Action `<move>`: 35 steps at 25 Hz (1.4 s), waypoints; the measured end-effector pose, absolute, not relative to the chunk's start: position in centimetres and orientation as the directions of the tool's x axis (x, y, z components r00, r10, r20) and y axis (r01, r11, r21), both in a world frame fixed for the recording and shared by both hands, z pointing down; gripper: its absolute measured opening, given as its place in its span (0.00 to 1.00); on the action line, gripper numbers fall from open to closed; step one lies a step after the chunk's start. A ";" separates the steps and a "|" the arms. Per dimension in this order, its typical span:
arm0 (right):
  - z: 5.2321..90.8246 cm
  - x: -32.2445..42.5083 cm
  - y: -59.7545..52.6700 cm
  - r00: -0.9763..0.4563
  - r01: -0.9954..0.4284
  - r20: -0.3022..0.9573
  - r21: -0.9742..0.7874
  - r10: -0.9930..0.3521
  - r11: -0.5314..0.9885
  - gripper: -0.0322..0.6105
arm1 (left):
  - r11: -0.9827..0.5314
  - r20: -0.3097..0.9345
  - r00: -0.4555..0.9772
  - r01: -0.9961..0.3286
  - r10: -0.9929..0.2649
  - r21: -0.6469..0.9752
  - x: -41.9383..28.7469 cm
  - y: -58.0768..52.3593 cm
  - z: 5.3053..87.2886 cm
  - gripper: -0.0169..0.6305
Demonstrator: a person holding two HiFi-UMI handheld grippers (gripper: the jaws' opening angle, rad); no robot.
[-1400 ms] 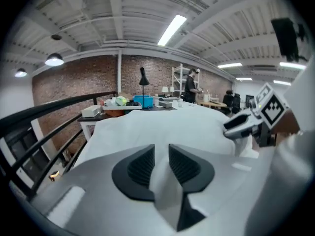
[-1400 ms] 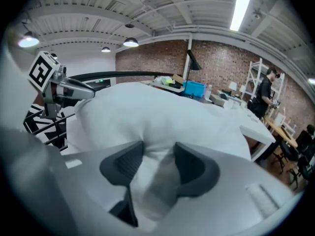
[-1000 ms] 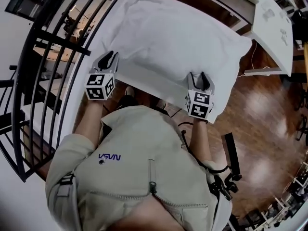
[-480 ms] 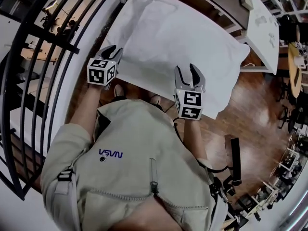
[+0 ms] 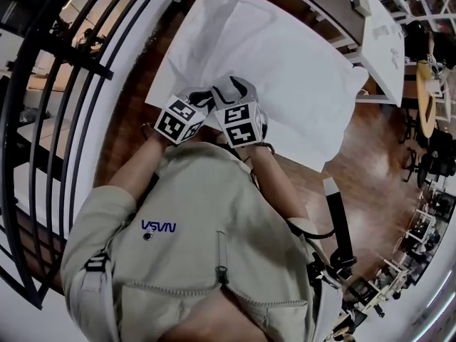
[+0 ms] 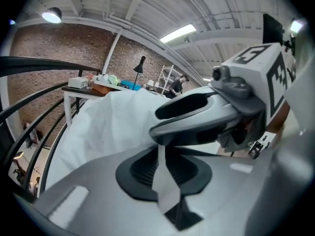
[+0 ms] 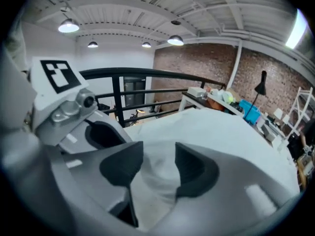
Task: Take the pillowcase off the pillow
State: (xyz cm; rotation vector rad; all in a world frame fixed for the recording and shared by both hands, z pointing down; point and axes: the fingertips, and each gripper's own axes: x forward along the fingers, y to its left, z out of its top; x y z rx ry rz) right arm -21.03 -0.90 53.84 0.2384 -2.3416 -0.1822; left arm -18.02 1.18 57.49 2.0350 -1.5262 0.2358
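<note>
Nearest, just ahead of the person's beige jacket [image 5: 214,262], both grippers sit side by side at the near long edge of the pillowcase [image 5: 285,55], toward its left end. The pillowcase is plain white, smooth and plump, with soft creases at its edge; the pillow inside is covered. The left gripper [image 6: 162,161] has just been closing its jaws and is clenched on a thin fold of that white cloth. The right gripper [image 7: 160,168] is released, its jaws apart with a bulge of cloth in the gap. Whatever surface carries the pillowcase is hidden beneath it. A wooden floor [image 5: 370,155] shows below, a black railing [image 5: 85,70] curves along the left, a white table [image 5: 385,41] stands beyond the far right corner, and a brick wall [image 6: 59,58] closes the room. The pillowcase's long axis runs across the person, left to right, slanting nearer at the right.
</note>
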 end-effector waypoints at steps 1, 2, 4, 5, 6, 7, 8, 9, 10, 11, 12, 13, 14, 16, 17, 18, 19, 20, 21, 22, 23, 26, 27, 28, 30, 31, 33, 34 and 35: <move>54.7 -21.5 -0.9 -0.676 -0.111 0.704 0.195 -0.218 0.975 0.34 | -0.189 0.477 0.338 -0.924 -0.811 0.333 -17.4 1.3 57.8 0.11; 55.5 -21.8 -1.0 -0.661 -0.108 0.720 0.189 -0.212 0.976 0.34 | -0.189 0.488 0.335 -0.927 -0.806 0.324 -17.2 1.4 58.2 0.19; 56.6 -22.2 -1.6 -0.634 -0.100 0.743 0.199 -0.216 0.975 0.32 | -0.169 0.493 0.312 -0.935 -0.813 0.313 -17.7 1.7 58.4 0.15; 57.0 -22.3 -2.0 -0.624 -0.092 0.749 0.214 -0.223 0.973 0.26 | -0.143 0.485 0.286 -0.940 -0.826 0.310 -18.5 1.8 58.1 0.13; 57.2 -22.2 -2.3 -0.619 -0.083 0.752 0.226 -0.228 0.971 0.20 | -0.102 0.475 0.248 -0.945 -0.844 0.312 -19.7 2.0 57.8 0.13; 57.2 -22.0 -2.4 -0.621 -0.077 0.750 0.231 -0.228 0.970 0.14 | -0.048 0.465 0.199 -0.947 -0.863 0.317 -21.1 2.3 57.4 0.11; 57.0 -21.7 -2.5 -0.629 -0.075 0.745 0.229 -0.224 0.971 0.12 | 0.013 0.458 0.146 -0.945 -0.877 0.326 -22.7 2.6 57.2 0.10; 56.6 -21.5 -2.5 -0.641 -0.079 0.735 0.223 -0.221 0.971 0.10 | 0.070 0.457 0.097 -0.939 -0.884 0.336 -24.2 2.8 57.1 0.10; 56.2 -21.2 -2.6 -0.654 -0.087 0.724 0.218 -0.220 0.972 0.09 | 0.113 0.462 0.065 -0.931 -0.884 0.347 -25.4 2.9 57.2 0.10; 55.7 -20.9 -2.6 -0.666 -0.096 0.712 0.212 -0.221 0.972 0.09 | 0.134 0.472 0.055 -0.924 -0.880 0.358 -26.2 2.9 57.4 0.11; 55.2 -20.5 -2.5 -0.676 -0.106 0.702 0.207 -0.223 0.973 0.09 | 0.133 0.484 0.069 -0.919 -0.872 0.371 -26.5 2.7 57.8 0.13; 54.9 -20.3 -2.5 -0.684 -0.114 0.694 0.201 -0.224 0.973 0.08 | 0.116 0.496 0.100 -0.915 -0.863 0.387 -26.3 2.4 58.2 0.17; 54.7 -20.1 -2.4 -0.691 -0.121 0.688 0.195 -0.224 0.973 0.08 | 0.094 0.504 0.138 -0.908 -0.853 0.409 -25.9 2.1 58.7 0.22; 54.5 -19.8 -2.2 -0.698 -0.127 0.680 0.188 -0.222 0.974 0.08 | 0.061 0.502 0.204 -0.884 -0.841 0.463 -25.0 1.5 59.3 0.23; 54.5 -19.8 -2.1 -0.700 -0.127 0.679 0.187 -0.222 0.974 0.08 | 0.055 0.495 0.225 -0.870 -0.839 0.490 -24.7 1.3 59.5 0.23; 54.5 -19.7 -2.0 -0.701 -0.127 0.678 0.186 -0.221 0.974 0.08 | 0.049 0.489 0.242 -0.858 -0.838 0.510 -24.4 1.1 59.6 0.23; 54.6 -19.5 -2.0 -0.702 -0.128 0.678 0.184 -0.220 0.974 0.08 | 0.037 0.484 0.259 -0.853 -0.836 0.520 -24.0 0.9 59.7 0.22; 54.6 -19.3 -2.0 -0.702 -0.130 0.678 0.181 -0.219 0.975 0.08 | 0.018 0.481 0.274 -0.856 -0.833 0.517 -23.7 0.8 59.6 0.17; 54.5 -19.1 -2.0 -0.702 -0.132 0.678 0.179 -0.219 0.975 0.08 | -0.003 0.482 0.283 -0.864 -0.829 0.503 -23.4 0.8 59.3 0.13; 54.4 -18.9 -2.0 -0.703 -0.135 0.676 0.178 -0.221 0.975 0.08 | -0.016 0.483 0.283 -0.874 -0.829 0.485 -23.4 0.8 59.0 0.10; 54.2 -18.6 -2.1 -0.705 -0.142 0.672 0.179 -0.226 0.974 0.07 | -0.021 0.480 0.275 -0.882 -0.833 0.470 -23.6 0.7 58.4 0.08; 52.9 -17.5 -2.7 -0.721 -0.179 0.639 0.199 -0.267 0.963 0.07 | -0.010 0.425 0.235 -0.883 -0.874 0.469 -24.8 0.4 55.6 0.06; 52.3 -17.1 -3.1 -0.726 -0.196 0.625 0.211 -0.287 0.958 0.06 | -0.003 0.399 0.222 -0.877 -0.890 0.480 -25.3 0.3 54.6 0.06; 51.8 -16.5 -3.6 -0.731 -0.214 0.609 0.223 -0.308 0.951 0.06 | 0.002 0.373 0.210 -0.869 -0.904 0.495 -25.8 0.3 53.7 0.06; 50.9 -15.2 -4.7 -0.733 -0.255 0.585 0.235 -0.346 0.938 0.06 | 0.007 0.327 0.195 -0.851 -0.925 0.525 -26.4 0.3 52.1 0.06; 50.6 -14.4 -5.3 -0.730 -0.280 0.578 0.232 -0.364 0.931 0.06 | 0.007 0.307 0.189 -0.842 -0.933 0.540 -26.6 0.3 51.5 0.06; 50.3 -12.6 -6.3 -0.713 -0.337 0.574 0.223 -0.403 0.915 0.06 | 0.016 0.274 0.173 -0.820 -0.946 0.572 -27.1 0.3 50.8 0.06; 50.3 -11.8 -6.9 -0.699 -0.364 0.576 0.223 -0.423 0.904 0.06 | 0.024 0.262 0.163 -0.807 -0.951 0.590 -27.4 0.4 50.6 0.06; 50.5 -10.9 -7.4 -0.684 -0.388 0.581 0.223 -0.441 0.894 0.06 | 0.032 0.254 0.155 -0.796 -0.955 0.605 -27.6 0.5 50.7 0.06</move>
